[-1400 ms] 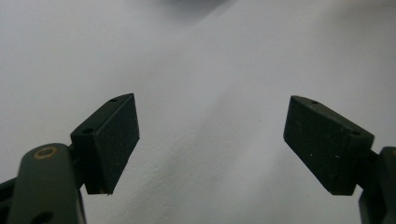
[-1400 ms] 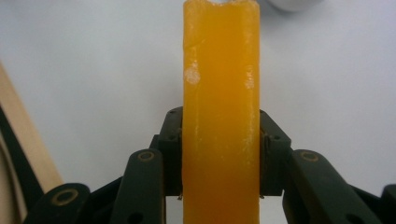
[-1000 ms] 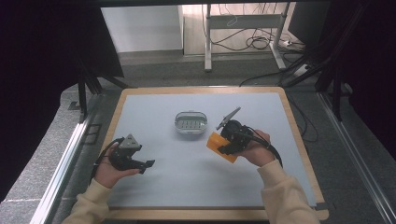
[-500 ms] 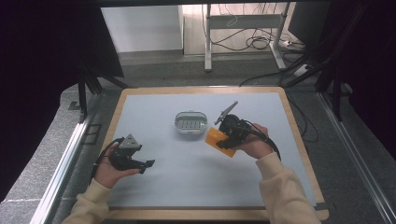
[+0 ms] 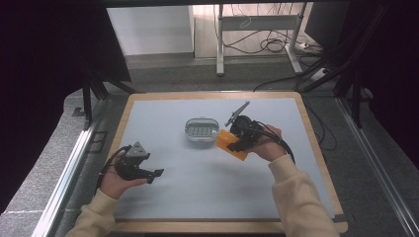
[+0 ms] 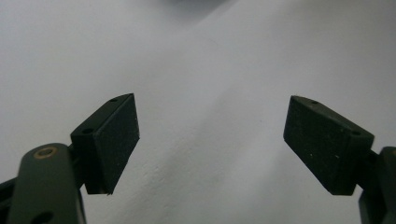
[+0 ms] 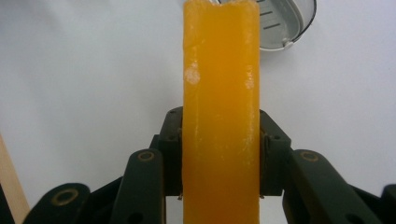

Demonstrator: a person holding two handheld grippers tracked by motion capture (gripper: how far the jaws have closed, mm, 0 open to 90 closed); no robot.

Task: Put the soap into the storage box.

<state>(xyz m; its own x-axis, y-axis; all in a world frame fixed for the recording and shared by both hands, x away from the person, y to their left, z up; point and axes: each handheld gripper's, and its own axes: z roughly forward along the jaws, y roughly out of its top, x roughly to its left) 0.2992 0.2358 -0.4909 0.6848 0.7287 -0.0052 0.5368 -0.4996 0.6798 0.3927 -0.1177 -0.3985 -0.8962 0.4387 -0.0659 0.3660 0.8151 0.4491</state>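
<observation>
Orange and slab-shaped, a soap-like bar (image 7: 221, 112) is sitting clamped between the two black jaws of the right gripper (image 7: 220, 154), which are pressing on its flat sides. In the high view the right gripper (image 5: 240, 134) is holding this bar (image 5: 231, 143) just right of a small grey oval dish (image 5: 201, 130) with a slotted floor, which is resting near the middle of the pale blue table mat (image 5: 207, 192); the bar's far end is lying close beside the dish rim, and whether they are touching cannot be told. The dish (image 7: 285, 23) is also showing at the far end of the bar in the right gripper view. At the near left of the mat, the left gripper (image 5: 148, 174) is resting in the person's left hand (image 5: 116, 180), well apart from the dish. Its jaws are standing wide apart over bare mat, holding nothing, with both pads (image 6: 116, 140) facing inward.
</observation>
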